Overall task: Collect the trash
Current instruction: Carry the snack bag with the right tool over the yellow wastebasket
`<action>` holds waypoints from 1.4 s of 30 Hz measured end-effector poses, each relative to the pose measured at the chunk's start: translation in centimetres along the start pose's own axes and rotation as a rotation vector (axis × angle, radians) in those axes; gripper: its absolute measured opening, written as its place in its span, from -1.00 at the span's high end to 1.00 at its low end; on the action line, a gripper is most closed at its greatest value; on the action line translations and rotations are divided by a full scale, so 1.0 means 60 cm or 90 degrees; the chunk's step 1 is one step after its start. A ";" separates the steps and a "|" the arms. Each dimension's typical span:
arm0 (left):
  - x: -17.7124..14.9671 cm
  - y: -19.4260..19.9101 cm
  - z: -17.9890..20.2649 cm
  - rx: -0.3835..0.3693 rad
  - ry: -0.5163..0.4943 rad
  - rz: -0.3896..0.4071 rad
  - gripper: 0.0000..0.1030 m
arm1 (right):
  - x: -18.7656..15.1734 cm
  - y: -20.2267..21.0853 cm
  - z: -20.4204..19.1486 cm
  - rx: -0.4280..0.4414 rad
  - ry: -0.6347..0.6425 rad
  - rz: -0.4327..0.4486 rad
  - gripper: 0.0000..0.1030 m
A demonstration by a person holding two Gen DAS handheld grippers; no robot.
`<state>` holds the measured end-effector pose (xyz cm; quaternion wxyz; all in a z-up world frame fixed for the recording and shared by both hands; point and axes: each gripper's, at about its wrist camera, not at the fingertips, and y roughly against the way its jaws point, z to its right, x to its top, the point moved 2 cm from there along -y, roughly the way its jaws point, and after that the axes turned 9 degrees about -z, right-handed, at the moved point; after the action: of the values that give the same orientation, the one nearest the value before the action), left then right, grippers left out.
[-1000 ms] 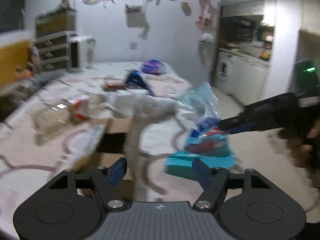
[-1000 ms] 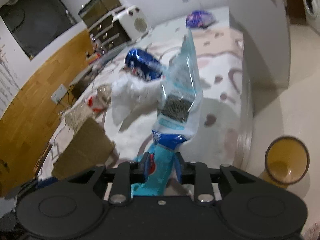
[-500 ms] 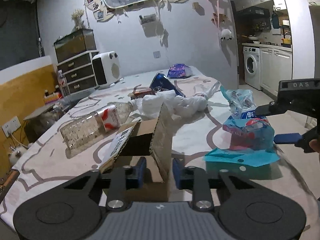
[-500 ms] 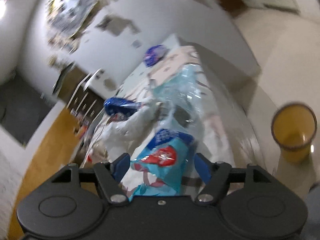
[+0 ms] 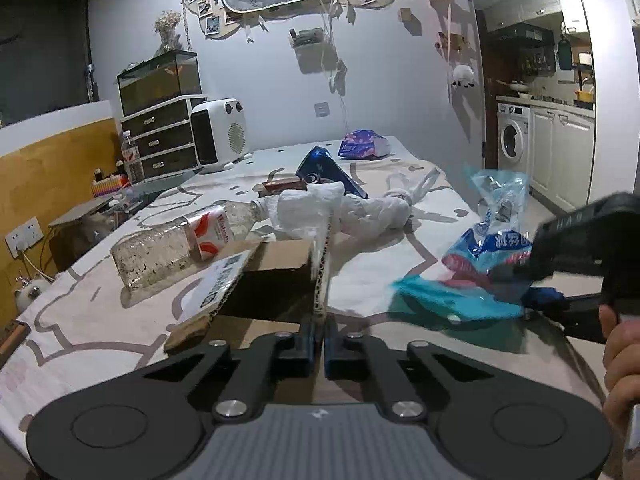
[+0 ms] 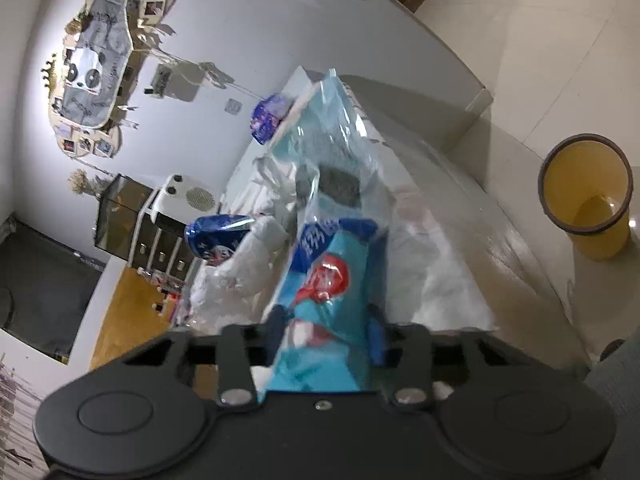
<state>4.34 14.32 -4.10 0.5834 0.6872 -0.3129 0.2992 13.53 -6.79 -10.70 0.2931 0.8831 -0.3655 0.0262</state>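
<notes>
Both sets of fingers have just been closing: since a moment ago the left gripper (image 5: pixel 317 326) has pinched together on the upright flap of the cardboard box (image 5: pixel 276 276), and the right gripper (image 6: pixel 326 330), which had let its fingers spread around the blue plastic bag (image 6: pixel 328 276), has them clamped on that bag again. Bag's low and right in the left wrist view, blurred, its teal end hanging just over the bed edge, the clear crumpled top sticking up. Box sits open on the bed (image 5: pixel 100 320) right in front of the left gripper, a labelled flap folded out to its left. Just behind the box lies a clear plastic bottle (image 5: pixel 176 248) on its side with a red and white label, and beside that a heap of white crumpled plastic (image 5: pixel 340 212). Farther back, a dark blue snack bag (image 5: pixel 324 170), then a purple packet (image 5: pixel 362 145) near the wall. A hand (image 5: pixel 622 364) shows at the right edge, gripping the right tool. On the floor beyond the bed, in the right wrist view, stands a yellow bin (image 6: pixel 586 196), well apart from the bag
</notes>
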 end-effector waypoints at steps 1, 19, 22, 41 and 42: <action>-0.001 0.001 0.000 -0.002 0.005 0.000 0.95 | 0.002 -0.002 0.003 -0.002 0.001 -0.005 0.62; 0.003 0.018 0.007 -0.004 0.060 -0.001 0.95 | 0.003 0.073 -0.014 0.006 0.294 -0.150 0.92; 0.002 0.018 0.015 -0.007 0.059 -0.002 0.95 | -0.003 0.080 -0.013 -0.005 0.310 -0.149 0.37; -0.001 0.024 0.012 -0.017 0.084 0.000 0.95 | 0.054 0.029 0.033 0.108 -0.102 -0.169 -0.48; -0.001 0.024 0.012 -0.017 0.084 0.000 0.95 | 0.054 0.027 0.030 0.098 -0.095 -0.168 -0.36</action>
<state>3.18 13.43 -3.35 0.6119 0.6582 -0.2776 0.3396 14.52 -10.72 -10.55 0.1975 0.9428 -0.2639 -0.0499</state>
